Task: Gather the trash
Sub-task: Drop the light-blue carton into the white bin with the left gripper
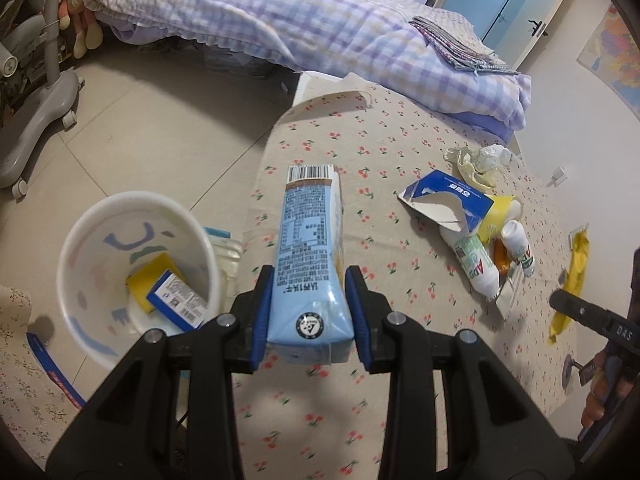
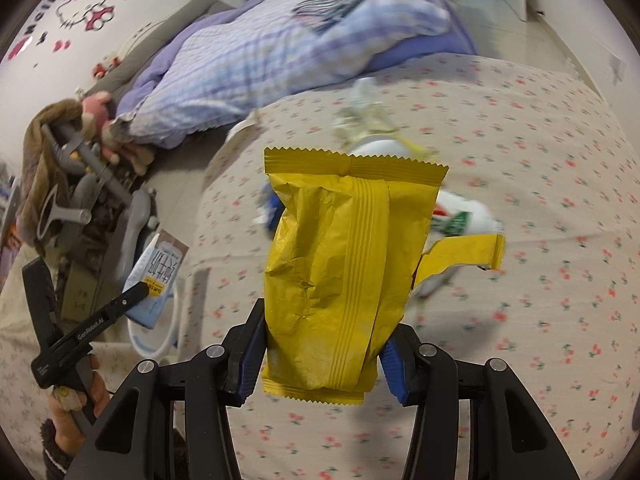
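Observation:
My left gripper (image 1: 309, 276) is shut on a light blue milk carton (image 1: 308, 220), pads on its two sides near the bottom end, above the table's left edge. Just to its left stands a white bin (image 1: 80, 240) with a yellow and blue box (image 1: 168, 292) inside. In the right wrist view my right gripper (image 2: 326, 320) is shut on a crumpled yellow wrapper (image 2: 344, 240), held above the cherry-print tablecloth (image 2: 540, 200). The carton (image 2: 160, 272) also shows at the left of that view, and the wrapper (image 1: 576, 264) at the right of the left wrist view.
A pile lies on the cloth at the right: a torn blue and white box (image 1: 444, 200), a yellow cup (image 1: 500, 216), white bottles (image 1: 476, 264) and crumpled tissue (image 1: 484, 160). A bed with a checked quilt (image 1: 280, 20) stands behind. A grey chair base (image 1: 36, 120) is on the floor.

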Motion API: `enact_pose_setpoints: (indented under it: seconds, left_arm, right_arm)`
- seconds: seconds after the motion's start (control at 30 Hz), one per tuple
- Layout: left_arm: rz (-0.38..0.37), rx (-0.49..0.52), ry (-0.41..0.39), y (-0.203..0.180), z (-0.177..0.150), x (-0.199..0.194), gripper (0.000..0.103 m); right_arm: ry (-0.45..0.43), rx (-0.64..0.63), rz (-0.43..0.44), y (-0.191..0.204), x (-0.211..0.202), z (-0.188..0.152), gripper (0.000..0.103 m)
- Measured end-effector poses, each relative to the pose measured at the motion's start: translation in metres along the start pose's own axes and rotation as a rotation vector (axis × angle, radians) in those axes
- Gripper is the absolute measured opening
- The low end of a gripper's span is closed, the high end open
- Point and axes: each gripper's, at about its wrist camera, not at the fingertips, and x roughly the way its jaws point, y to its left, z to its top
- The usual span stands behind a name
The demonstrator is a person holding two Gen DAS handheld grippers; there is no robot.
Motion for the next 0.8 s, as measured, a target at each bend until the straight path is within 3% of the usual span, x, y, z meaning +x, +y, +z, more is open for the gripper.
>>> enact_pose_setpoints:
  seconds: [0.23, 0.8]
  left_arm:
    - [0.012, -0.050, -0.021, 0.036, -0.007, -0.019, 0.037]
    - [0.117, -0.188, 0.018, 0.127, -0.015, -0.025, 0.037]
  right_arm:
    - [0.035, -0.058, 0.046, 0.054, 0.024, 0.000, 0.051]
    - [0.145, -0.188, 0.089, 0.164, 0.104, -0.009, 0.051]
